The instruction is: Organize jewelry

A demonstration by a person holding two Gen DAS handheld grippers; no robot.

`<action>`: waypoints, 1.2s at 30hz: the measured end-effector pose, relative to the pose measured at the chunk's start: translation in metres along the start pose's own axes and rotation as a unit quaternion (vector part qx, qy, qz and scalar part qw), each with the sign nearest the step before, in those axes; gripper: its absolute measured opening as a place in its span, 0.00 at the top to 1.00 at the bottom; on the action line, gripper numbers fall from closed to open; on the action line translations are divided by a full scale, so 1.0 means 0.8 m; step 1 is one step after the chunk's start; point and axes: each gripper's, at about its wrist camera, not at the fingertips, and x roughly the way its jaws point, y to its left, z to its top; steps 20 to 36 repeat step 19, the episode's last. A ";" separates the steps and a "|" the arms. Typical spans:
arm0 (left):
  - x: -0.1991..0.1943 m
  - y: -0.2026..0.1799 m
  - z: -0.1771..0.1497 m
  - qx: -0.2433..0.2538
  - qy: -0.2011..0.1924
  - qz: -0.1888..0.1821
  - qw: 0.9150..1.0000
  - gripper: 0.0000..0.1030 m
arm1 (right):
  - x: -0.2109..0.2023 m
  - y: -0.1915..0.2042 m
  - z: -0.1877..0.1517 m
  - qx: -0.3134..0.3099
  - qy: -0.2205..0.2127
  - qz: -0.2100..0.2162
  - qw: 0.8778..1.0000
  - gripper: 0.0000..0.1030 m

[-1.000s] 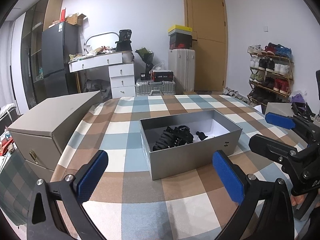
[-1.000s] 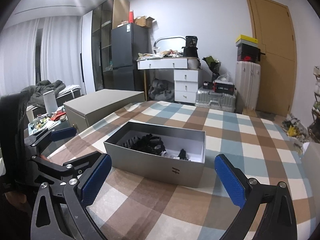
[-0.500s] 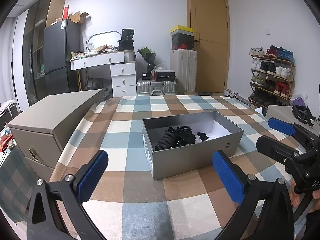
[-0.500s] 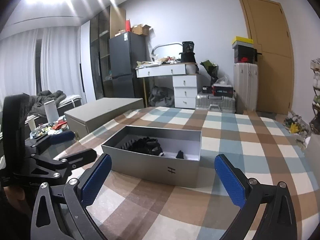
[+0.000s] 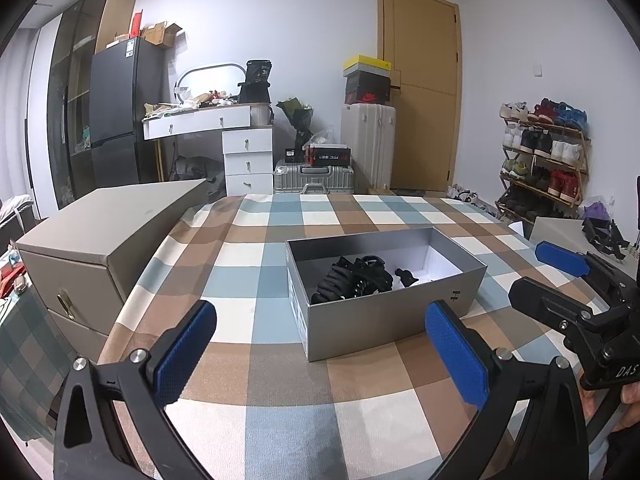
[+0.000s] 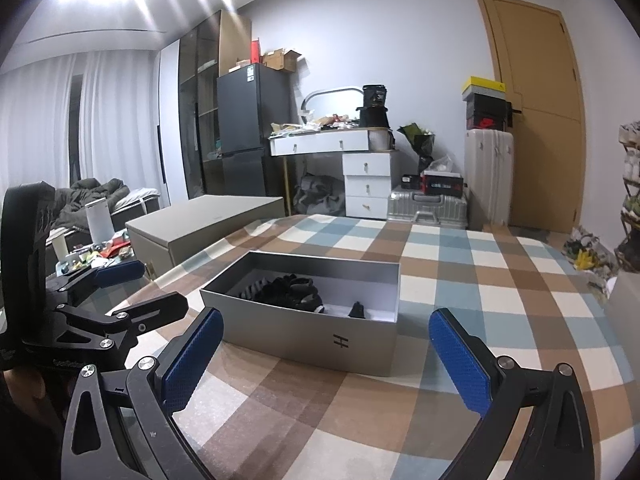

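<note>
An open grey box point(image 5: 384, 312) sits on the checked tablecloth, also in the right wrist view point(image 6: 304, 332). Inside lie a black pile of jewelry or clips point(image 5: 354, 282) and one small black piece point(image 5: 406, 276) on the white bottom; they show in the right wrist view too, the pile point(image 6: 286, 292) and the piece point(image 6: 356, 310). My left gripper point(image 5: 320, 354) is open and empty, in front of the box. My right gripper point(image 6: 326, 354) is open and empty, in front of the box's marked wall. Each gripper shows in the other's view, the right one point(image 5: 560, 276) and the left one point(image 6: 120, 288).
A beige drawer cabinet point(image 5: 100, 232) stands at the table's left edge. Beyond the table are a white dresser point(image 5: 240, 152), suitcases point(image 5: 316, 178), a dark fridge point(image 5: 120, 136), a shoe rack point(image 5: 544, 160) at right, and a door point(image 5: 420, 96).
Both grippers have shifted only a little; the box looks slightly farther and lower in both views. Both stay open and empty.
</note>
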 end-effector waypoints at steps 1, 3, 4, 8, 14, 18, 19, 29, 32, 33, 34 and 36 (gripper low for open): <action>-0.001 0.000 0.000 -0.001 0.000 -0.001 1.000 0.01 | -0.001 0.000 0.000 -0.001 -0.001 0.000 1.000 0.00; -0.002 0.001 0.001 -0.004 -0.001 0.000 1.000 0.01 | -0.001 0.001 0.000 -0.004 -0.002 0.000 1.000 0.00; -0.002 0.002 0.001 -0.005 -0.002 0.001 1.000 0.01 | -0.001 0.001 0.000 -0.004 -0.002 0.000 1.000 0.00; -0.003 0.002 0.001 -0.006 -0.003 0.000 1.000 0.01 | -0.001 0.001 0.000 -0.003 -0.001 0.001 1.000 0.00; -0.003 0.002 0.002 -0.007 -0.002 0.004 1.000 0.01 | -0.001 0.001 -0.001 -0.003 0.001 0.001 1.000 0.00; -0.003 0.002 0.002 -0.007 -0.001 0.005 1.000 0.01 | -0.001 0.001 0.000 -0.003 0.001 0.001 1.000 0.00; -0.003 0.002 0.002 -0.008 0.000 0.006 1.000 0.01 | -0.001 0.001 0.000 -0.003 0.001 0.001 1.000 0.00; -0.003 0.002 0.002 -0.008 0.000 0.006 1.000 0.01 | -0.001 0.001 0.000 -0.003 0.001 0.001 1.000 0.00; -0.003 0.002 0.002 -0.008 0.000 0.006 1.000 0.01 | -0.001 0.001 0.000 -0.003 0.001 0.001 1.000 0.00; -0.003 0.002 0.002 -0.008 0.000 0.006 1.000 0.01 | -0.001 0.001 0.000 -0.003 0.001 0.001 1.000 0.00; -0.003 0.002 0.002 -0.008 0.000 0.006 1.000 0.01 | -0.001 0.001 0.000 -0.003 0.001 0.001 1.000 0.00; -0.003 0.002 0.002 -0.008 0.000 0.006 1.000 0.01 | -0.001 0.001 0.000 -0.003 0.001 0.001 1.000 0.00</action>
